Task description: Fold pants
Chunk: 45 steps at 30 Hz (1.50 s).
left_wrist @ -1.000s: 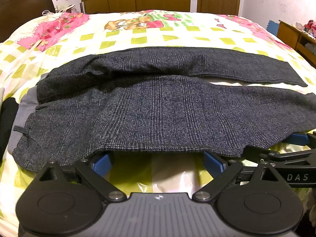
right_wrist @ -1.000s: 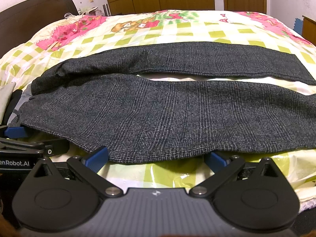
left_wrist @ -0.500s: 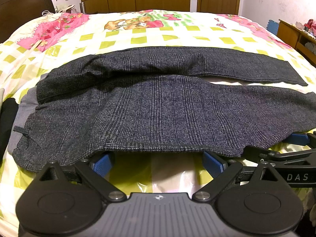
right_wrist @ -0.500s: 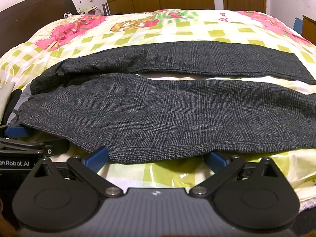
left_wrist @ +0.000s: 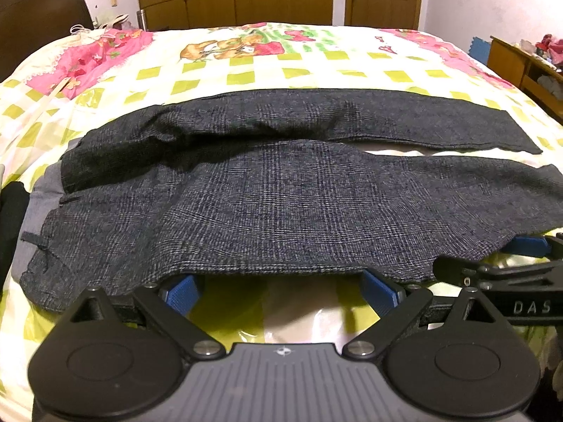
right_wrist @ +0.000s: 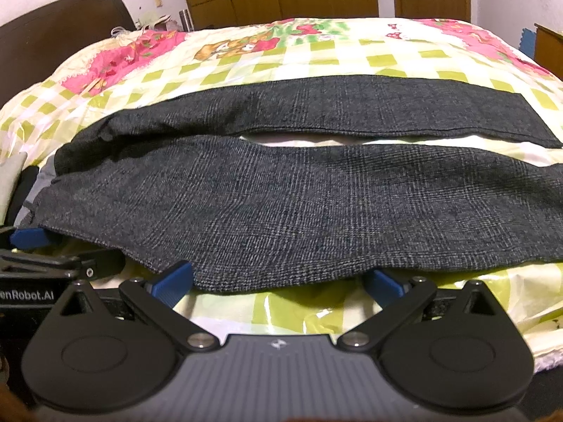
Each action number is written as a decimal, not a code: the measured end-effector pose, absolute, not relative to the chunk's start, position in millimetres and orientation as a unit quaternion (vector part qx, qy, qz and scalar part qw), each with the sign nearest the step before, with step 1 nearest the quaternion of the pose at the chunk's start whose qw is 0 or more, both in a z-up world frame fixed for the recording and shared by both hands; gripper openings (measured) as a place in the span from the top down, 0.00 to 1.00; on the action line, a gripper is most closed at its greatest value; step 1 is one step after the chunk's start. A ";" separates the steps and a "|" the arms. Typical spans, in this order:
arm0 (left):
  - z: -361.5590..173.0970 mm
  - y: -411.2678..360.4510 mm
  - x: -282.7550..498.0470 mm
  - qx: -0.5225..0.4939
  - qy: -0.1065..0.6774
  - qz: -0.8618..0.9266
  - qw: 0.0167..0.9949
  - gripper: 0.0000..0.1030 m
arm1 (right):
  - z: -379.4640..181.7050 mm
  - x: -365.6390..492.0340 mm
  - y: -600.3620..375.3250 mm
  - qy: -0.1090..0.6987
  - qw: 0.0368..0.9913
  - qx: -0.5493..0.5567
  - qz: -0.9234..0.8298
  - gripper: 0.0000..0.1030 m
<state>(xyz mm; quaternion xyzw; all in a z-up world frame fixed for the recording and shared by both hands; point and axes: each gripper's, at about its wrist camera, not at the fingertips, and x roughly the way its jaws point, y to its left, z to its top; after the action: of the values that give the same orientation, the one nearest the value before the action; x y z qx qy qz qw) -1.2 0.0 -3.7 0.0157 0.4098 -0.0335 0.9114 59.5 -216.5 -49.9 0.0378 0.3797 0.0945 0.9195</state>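
- Left wrist view: the pants (left_wrist: 281,204) lie spread across the middle of the frame on the bed (left_wrist: 246,70), waistband at the left, both legs running to the right edge. The far leg lies flat above; a strip of bedcover shows between the two legs at right of centre. The left tool (left_wrist: 278,288) sits at the lower centre with its blue pads wide apart, the near hem draped over their tips; nothing is pinched. The right tool (left_wrist: 510,267) enters at the lower right.
- Right wrist view: the right tool (right_wrist: 278,281) is likewise spread wide at the near leg's edge, gripping nothing. The left tool (right_wrist: 35,249) shows at the lower left.
- Judged progress: no fold is made yet; laying the near leg over the far one and all later folds remain.
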 end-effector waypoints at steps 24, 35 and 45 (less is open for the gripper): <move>17.1 -20.8 -8.0 0.035 0.384 -0.069 0.920 0.00 | -36.9 61.0 -232.6 0.381 0.923 0.035 0.054 0.01; 30.1 -88.0 22.0 0.075 0.354 -0.153 0.920 0.00 | -22.2 74.8 -302.4 0.377 0.923 0.081 -0.014 0.01; 7.9 -171.2 50.9 0.128 0.360 -0.249 0.890 0.00 | -28.1 62.1 -411.6 0.373 0.906 0.131 -0.151 0.01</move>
<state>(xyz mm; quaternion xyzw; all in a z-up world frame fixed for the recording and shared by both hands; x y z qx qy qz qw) 50.9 -171.2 7.9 0.1279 0.3603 -0.2486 0.8900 62.1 -411.6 -28.1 0.1307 0.3734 -0.1508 0.9060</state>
